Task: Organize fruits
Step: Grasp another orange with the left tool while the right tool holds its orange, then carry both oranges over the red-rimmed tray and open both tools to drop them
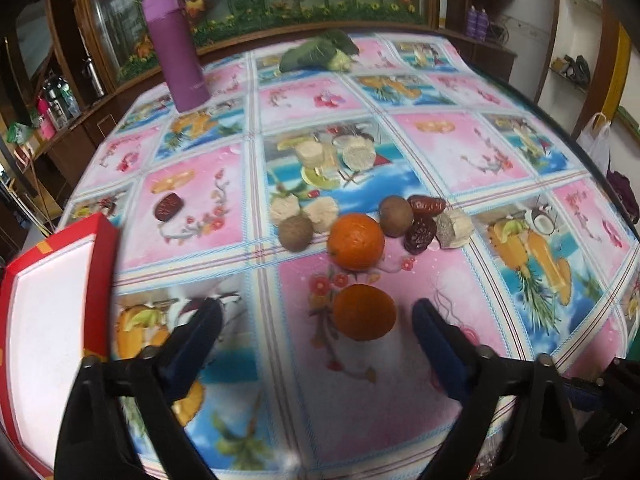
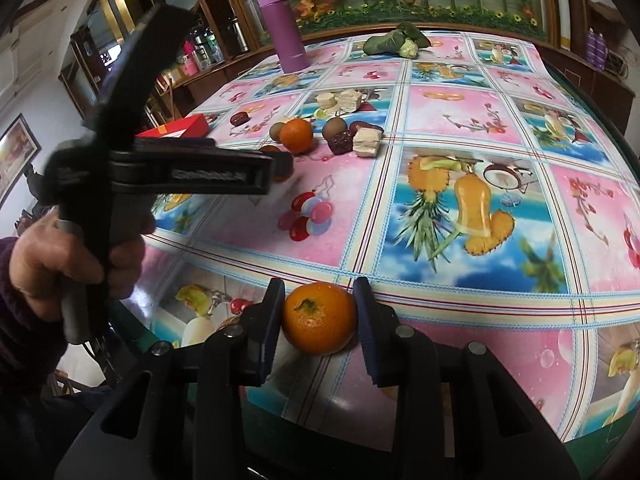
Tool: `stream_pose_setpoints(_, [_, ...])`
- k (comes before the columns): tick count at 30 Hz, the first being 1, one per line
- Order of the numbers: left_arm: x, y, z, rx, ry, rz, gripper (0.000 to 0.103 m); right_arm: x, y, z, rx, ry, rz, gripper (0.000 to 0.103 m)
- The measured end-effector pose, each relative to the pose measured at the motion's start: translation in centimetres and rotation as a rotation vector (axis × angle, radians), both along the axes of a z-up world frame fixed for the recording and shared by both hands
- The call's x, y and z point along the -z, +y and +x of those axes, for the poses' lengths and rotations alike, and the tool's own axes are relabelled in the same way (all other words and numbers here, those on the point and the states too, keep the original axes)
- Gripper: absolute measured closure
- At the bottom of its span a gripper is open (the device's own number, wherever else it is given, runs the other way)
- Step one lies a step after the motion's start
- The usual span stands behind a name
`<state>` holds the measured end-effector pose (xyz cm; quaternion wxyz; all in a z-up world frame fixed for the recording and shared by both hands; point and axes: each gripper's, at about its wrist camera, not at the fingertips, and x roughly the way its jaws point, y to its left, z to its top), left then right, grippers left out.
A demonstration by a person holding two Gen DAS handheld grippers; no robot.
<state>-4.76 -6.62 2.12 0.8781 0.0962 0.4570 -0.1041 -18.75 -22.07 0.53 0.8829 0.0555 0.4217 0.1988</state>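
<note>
In the left wrist view my left gripper (image 1: 316, 312) stands wide open low over the tablecloth, with an orange (image 1: 364, 312) just beyond and between its fingertips, nearer the right one. A second orange (image 1: 355, 241) lies further on, flanked by two kiwis (image 1: 296, 233) (image 1: 395, 215) and dark dates (image 1: 419, 234). A red box (image 1: 48, 300) with a white inside sits at the left. In the right wrist view my right gripper (image 2: 319, 306) is shut on a third orange (image 2: 319, 318) at the table's near edge.
A purple flask (image 1: 176, 48) and a leafy green vegetable (image 1: 320, 54) stand at the far side. Pale cake-like chunks (image 1: 456, 229) lie among the fruit, and one date (image 1: 168, 207) lies apart at the left. A hand (image 2: 80, 248) holds the left gripper.
</note>
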Motion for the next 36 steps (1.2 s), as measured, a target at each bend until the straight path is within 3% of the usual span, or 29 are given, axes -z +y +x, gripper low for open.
stream_pose_setpoints(6, [0.8,0.1,0.5,0.027,0.029,-0.062,0.048,0.0,0.2,-0.1,-0.003,-0.004,-0.011,0.066])
stream_pose_setpoints(12, [0.5,0.2,0.3,0.067,0.023,-0.112,0.072,0.1,0.2,-0.1,-0.001,-0.003,-0.013,0.066])
stream_pose_setpoints(19, [-1.1,2.3,-1.0,0.052,-0.007,-0.156,0.072,-0.6,0.8,0.3,0.002,0.008,-0.027,0.066])
stream_pose_setpoints(24, [-4.6,6.3,-4.0,-0.001,-0.11,-0.18,0.072,-1.7,2.7,1.3,-0.015,-0.001,-0.037,0.066])
stream_pose_setpoints(30, [-7.1,14.8,-6.7,-0.186,-0.199,-0.198,0.072,-3.6,7.8,3.8,-0.079,-0.015,-0.032,0.066])
stream_pose_setpoints(36, [-6.0,22.7,-8.2,-0.388,-0.218,-0.126,0.072,-5.7,16.2,5.9,-0.205,-0.059,-0.031,0.066])
